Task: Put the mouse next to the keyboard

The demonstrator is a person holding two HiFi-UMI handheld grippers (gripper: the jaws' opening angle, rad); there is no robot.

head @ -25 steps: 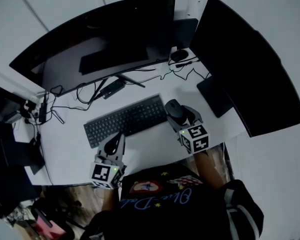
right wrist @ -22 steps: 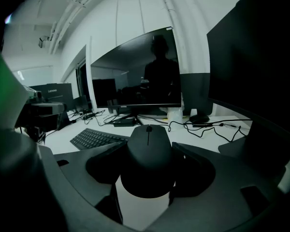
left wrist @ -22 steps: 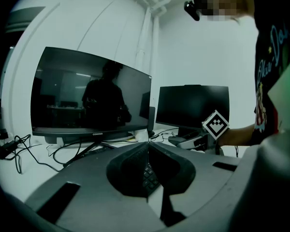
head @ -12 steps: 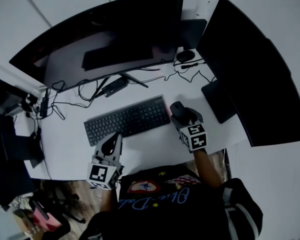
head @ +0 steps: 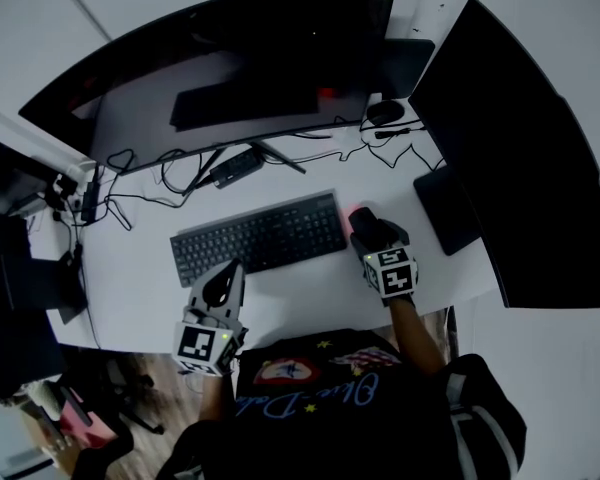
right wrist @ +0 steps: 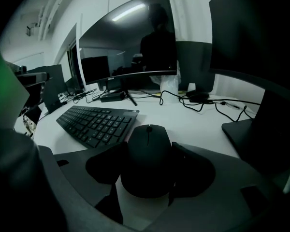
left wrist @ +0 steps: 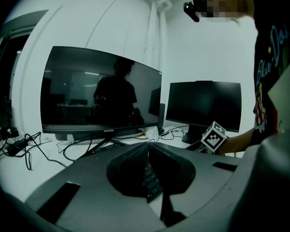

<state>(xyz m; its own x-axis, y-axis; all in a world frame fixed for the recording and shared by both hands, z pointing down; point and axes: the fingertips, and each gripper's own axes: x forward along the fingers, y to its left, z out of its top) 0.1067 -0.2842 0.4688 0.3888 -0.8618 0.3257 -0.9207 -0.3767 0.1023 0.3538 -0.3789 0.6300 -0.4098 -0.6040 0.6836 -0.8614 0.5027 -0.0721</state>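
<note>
A black keyboard [head: 260, 238] lies on the white desk [head: 310, 288] in front of the curved monitor. The black mouse [head: 363, 218] is just off the keyboard's right end, with a faint red glow at its front. My right gripper [head: 367, 226] is shut on it. In the right gripper view both jaws press the sides of the mouse [right wrist: 148, 158], and the keyboard [right wrist: 96, 123] lies to its left. My left gripper [head: 232, 270] hovers at the keyboard's near edge. It is shut with nothing held, and its jaws meet [left wrist: 147, 149].
A wide curved monitor [head: 230, 68] stands behind the keyboard, with its foot and loose cables [head: 170, 183] on the desk. A second dark monitor [head: 520, 148] and its flat base [head: 445, 208] stand close on the mouse's right. A small dark object [head: 385, 111] lies at the back.
The head view has drifted. My right gripper keeps hold of the mouse beside the keyboard's right end, and a red glow now shows there. The left gripper stays put.
</note>
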